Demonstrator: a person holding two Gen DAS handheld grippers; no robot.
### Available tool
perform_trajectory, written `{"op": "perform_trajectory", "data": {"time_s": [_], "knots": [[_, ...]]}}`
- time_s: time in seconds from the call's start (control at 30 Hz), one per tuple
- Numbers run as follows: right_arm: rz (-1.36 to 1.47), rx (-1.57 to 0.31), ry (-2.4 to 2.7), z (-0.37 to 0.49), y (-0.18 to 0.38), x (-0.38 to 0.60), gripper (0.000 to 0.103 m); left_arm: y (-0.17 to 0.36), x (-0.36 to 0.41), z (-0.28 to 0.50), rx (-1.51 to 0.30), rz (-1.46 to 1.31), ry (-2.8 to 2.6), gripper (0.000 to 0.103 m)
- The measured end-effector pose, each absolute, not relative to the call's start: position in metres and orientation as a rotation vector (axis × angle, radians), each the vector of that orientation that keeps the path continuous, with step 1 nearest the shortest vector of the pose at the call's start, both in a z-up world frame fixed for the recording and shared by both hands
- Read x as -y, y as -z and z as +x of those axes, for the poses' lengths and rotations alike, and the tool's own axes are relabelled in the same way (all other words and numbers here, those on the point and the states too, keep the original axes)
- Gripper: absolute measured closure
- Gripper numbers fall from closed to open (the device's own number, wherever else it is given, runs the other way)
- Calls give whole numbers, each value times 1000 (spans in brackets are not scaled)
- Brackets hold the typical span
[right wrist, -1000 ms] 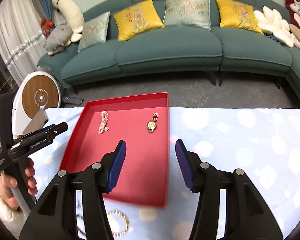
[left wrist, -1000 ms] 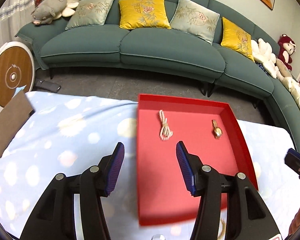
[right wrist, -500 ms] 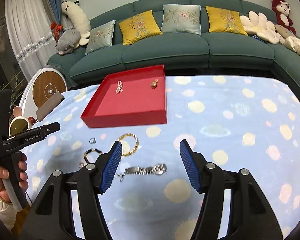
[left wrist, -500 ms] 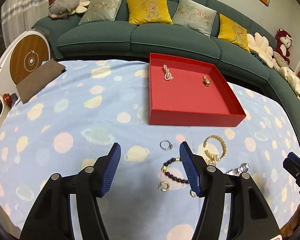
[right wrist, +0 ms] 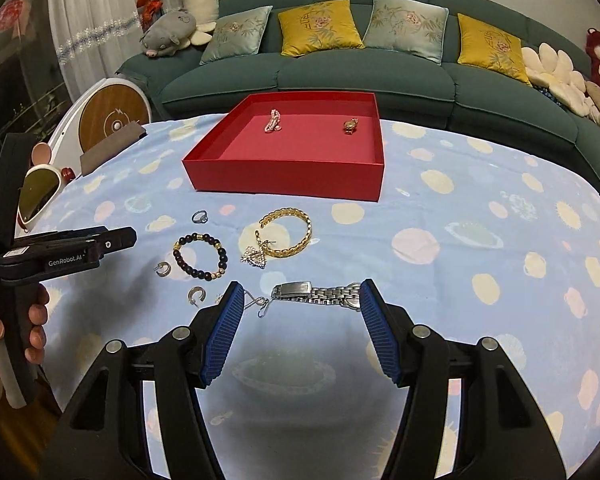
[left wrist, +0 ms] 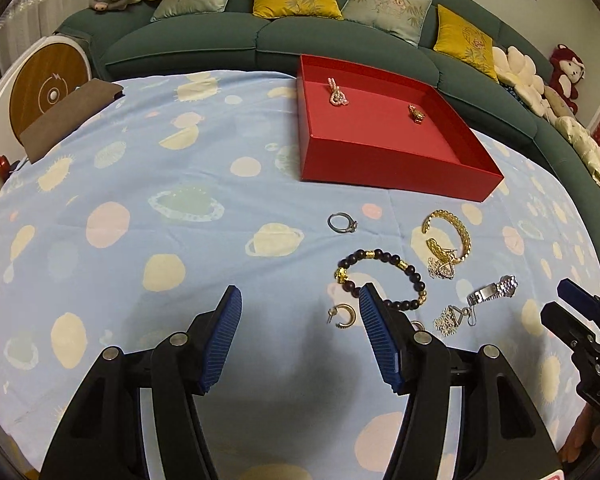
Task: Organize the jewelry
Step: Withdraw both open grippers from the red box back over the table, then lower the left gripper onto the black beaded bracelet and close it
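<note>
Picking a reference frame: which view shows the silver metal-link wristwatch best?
The right wrist view: the silver metal-link wristwatch lies full length, close, between the open right gripper fingers. The left wrist view shows it small and foreshortened near the right edge.

A worktop [right wrist: 480,216] under pale-blue planet-print cloth carries a shallow red cardboard tray [right wrist: 288,176], silver ring [right wrist: 199,217], dark beaded bracelet [right wrist: 200,256], gold chain bangle [right wrist: 290,232] and steel watch [right wrist: 320,295].

A teal sofa [right wrist: 364,76] stood beyond the surface [right wrist: 460,216], carrying yellow cushions [right wrist: 320,26] and a grey plush pig [right wrist: 168,32]. A round wooden disc [right wrist: 112,120] stood far left. A red plush monkey [left wrist: 566,70] sat far right.
</note>
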State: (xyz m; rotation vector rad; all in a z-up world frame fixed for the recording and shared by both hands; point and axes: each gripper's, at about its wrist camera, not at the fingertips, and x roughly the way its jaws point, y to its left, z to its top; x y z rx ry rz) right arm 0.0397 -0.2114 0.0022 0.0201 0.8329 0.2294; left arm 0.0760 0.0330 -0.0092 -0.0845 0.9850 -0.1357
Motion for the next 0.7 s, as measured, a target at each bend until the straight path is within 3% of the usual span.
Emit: {"op": "perform_trajectory", "data": {"time_s": [0.7], "knots": [[56,-879,-195,44,11,225,45,44,3,108,-1029,-51,135,47]]}}
